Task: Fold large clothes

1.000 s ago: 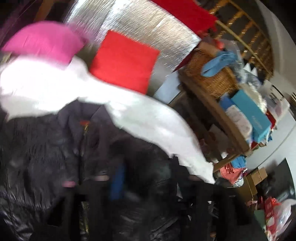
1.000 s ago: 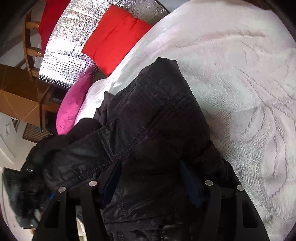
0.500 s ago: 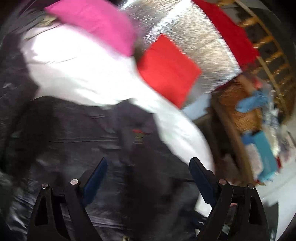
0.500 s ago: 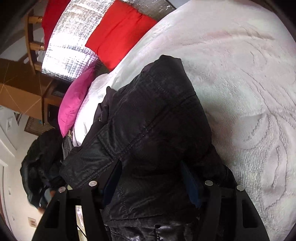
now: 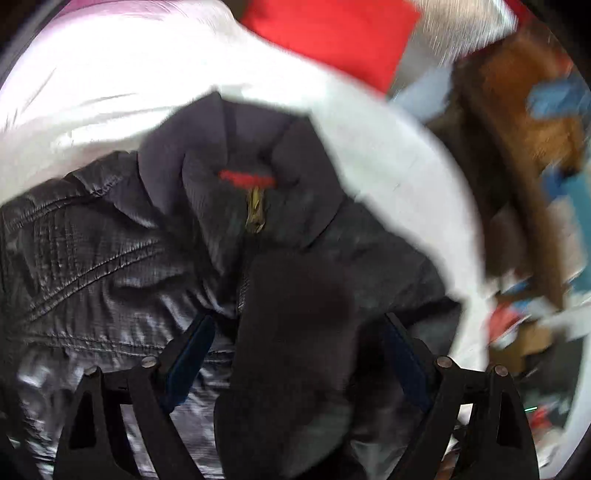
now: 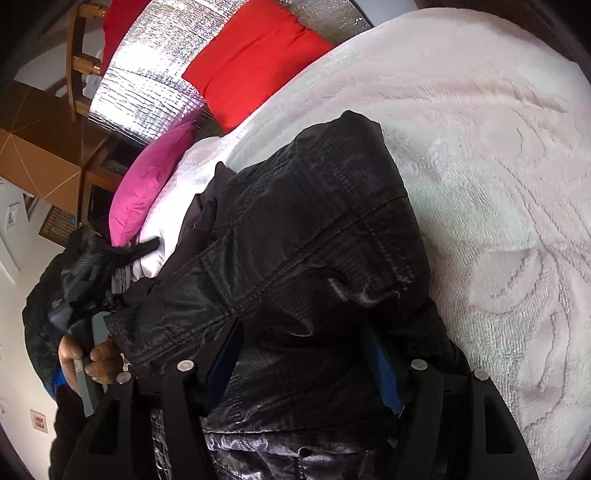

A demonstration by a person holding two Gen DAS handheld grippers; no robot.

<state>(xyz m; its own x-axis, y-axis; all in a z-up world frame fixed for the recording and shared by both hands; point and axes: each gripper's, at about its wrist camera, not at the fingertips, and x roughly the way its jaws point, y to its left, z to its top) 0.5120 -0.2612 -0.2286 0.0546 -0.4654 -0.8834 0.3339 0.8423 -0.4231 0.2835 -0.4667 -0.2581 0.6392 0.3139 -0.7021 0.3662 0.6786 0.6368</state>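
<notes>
Black quilted jacket, soft, bulky, likely slippery, bunches between both grippers; right gripper clamps its folded sleeve, left gripper, jaws just closing, grip unclear; seams suit holding.

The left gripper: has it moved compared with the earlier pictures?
Yes. The left gripper has dropped closer to the black jacket; the red cushion has slid to the view's top edge. Its jaws have just been closing around dark fabric.
</notes>
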